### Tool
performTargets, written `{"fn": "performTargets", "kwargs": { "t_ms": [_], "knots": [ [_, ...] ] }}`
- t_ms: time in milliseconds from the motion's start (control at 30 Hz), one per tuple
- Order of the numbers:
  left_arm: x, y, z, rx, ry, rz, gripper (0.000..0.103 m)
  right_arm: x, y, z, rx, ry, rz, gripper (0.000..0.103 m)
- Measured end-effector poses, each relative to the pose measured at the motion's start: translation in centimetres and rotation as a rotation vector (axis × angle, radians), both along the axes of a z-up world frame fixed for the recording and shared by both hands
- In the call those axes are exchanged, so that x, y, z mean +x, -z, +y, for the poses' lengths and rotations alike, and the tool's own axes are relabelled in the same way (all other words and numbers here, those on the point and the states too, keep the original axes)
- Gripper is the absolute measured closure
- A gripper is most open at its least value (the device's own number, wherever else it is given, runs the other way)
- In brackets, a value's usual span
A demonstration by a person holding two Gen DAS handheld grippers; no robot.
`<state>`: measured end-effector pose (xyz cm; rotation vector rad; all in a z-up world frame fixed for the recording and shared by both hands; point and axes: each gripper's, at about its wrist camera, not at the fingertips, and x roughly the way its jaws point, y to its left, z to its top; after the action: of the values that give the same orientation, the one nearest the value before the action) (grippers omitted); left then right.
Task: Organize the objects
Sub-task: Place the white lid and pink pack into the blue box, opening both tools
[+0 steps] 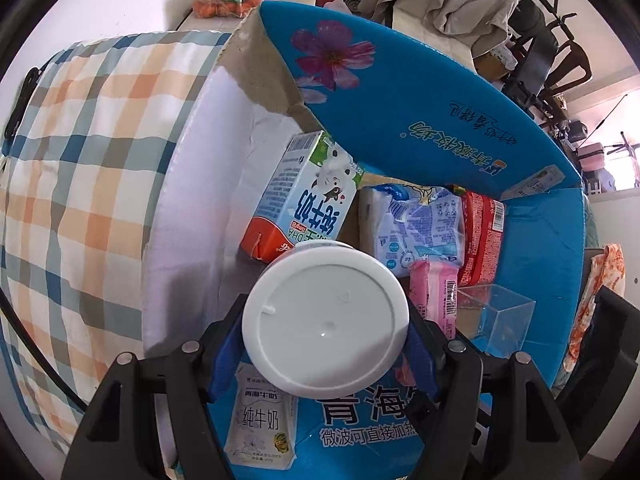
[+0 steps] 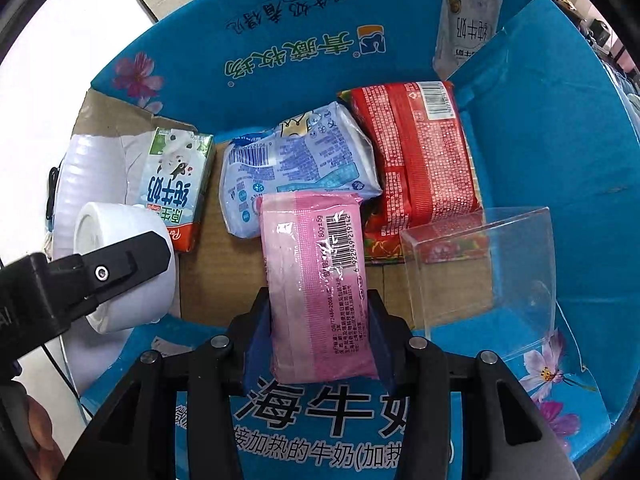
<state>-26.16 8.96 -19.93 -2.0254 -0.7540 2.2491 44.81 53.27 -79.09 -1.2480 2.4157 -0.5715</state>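
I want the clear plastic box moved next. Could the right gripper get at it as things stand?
Probably not yet: the right gripper is shut on the pink packet. The clear plastic box lies uncovered just beside.

We look down along our left gripper (image 1: 326, 360), its blue fingers (image 1: 226, 360) pressed on either side of a white round jar (image 1: 326, 320), lid toward us. Below it sits an open blue box (image 1: 540, 264). Inside, a milk carton (image 1: 304, 200) leans at the left, with a pale blue pack (image 1: 416, 228), a red pack (image 1: 482, 236), a pink pack (image 1: 436, 292) and a clear plastic case (image 1: 496, 316) to its right. A checked cloth (image 1: 80, 168) lies left of the box.
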Motion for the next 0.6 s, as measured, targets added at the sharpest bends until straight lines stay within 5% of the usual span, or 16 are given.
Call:
{"fn": "performTargets", "kwargs": {
  "t_ms": [300, 367, 467, 600],
  "knots": [
    [0.2, 0.0, -0.5, -0.037, 0.014, -0.018, 0.034, -0.7, -0.3, 0.0, 0.035, -0.071, -0.103, 0.053],
    [0.4, -0.2, -0.7, -0.058, 0.018, -0.024, 0.017, -0.9, -0.3, 0.0, 0.053, -0.072, -0.12, 0.039],
    [1.2, -0.5, -1.1, -0.058, 0.014, -0.01, 0.016, -1.2, -0.4, 0.5, 0.097, -0.061, -0.141, 0.016],
    [2.3, -2.0, -0.9, -0.125, 0.033, 0.031, 0.013, -1.6, -0.7, 1.3, 0.113, -0.099, -0.154, 0.01]
  ]
}}
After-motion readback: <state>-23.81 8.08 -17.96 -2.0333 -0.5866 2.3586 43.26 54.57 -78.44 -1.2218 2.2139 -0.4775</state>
